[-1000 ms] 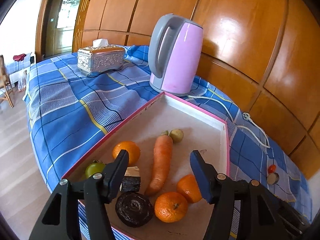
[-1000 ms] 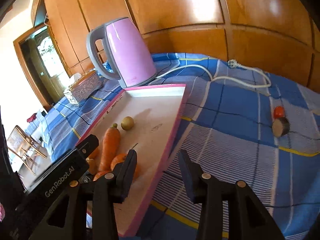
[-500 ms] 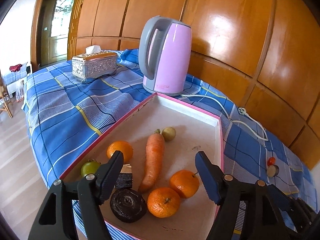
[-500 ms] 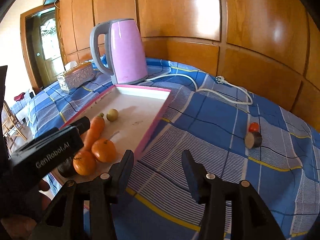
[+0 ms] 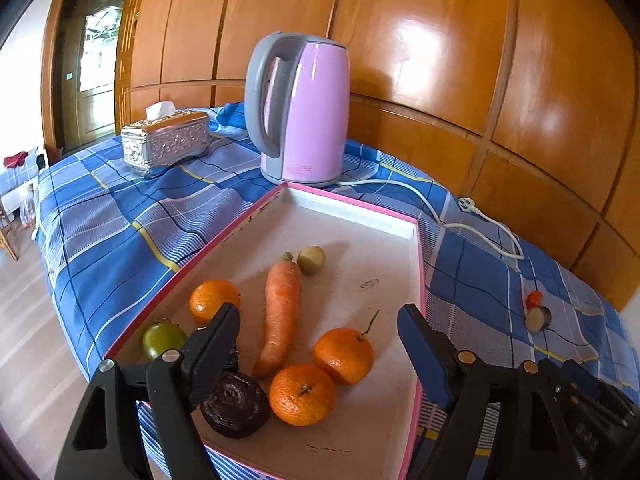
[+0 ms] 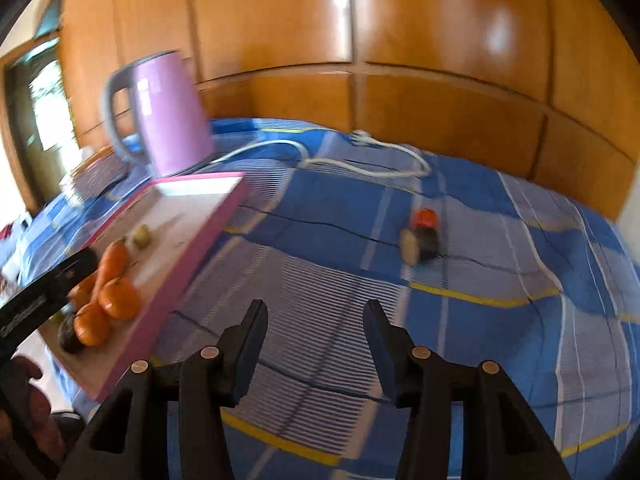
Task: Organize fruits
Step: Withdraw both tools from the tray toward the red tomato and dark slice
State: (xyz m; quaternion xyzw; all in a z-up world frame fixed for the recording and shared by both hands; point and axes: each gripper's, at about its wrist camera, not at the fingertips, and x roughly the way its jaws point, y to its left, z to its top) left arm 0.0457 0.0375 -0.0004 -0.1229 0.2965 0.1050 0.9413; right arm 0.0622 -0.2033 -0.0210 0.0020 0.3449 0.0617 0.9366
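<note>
Wood panelling [image 5: 440,60] backs a table covered by a blue checked cloth [image 5: 120,224], on which a pink-rimmed tray [image 5: 419,264] lies just in front of a lilac kettle [image 5: 304,108]. My left gripper [image 5: 316,332] hovers over the tray's near end with its jaws spread wide and holding nothing. Inside the tray, a carrot [image 5: 282,308] lies lengthwise along the middle, with a small yellow-green fruit [image 5: 311,259] just beside its top. One orange [image 5: 214,300] sits by the left rim, a green tomato [image 5: 163,339] nearer the near-left corner, and two more oranges [image 5: 343,355] [image 5: 302,394] lie touching each other at the near end. A dark beet [image 5: 234,404] rests just left of the nearest orange. My right gripper [image 6: 316,340] hangs over bare cloth to the right of the tray, jaws also spread and empty; this view is motion-blurred. Well apart from the tray, toward the table's right edge, a small red fruit [image 6: 425,218] touches a dark cut piece [image 6: 420,243]. The kettle's white cord [image 5: 460,216] runs along the far edge, and a silver tissue box [image 5: 166,144] stands at the far-left corner.
</note>
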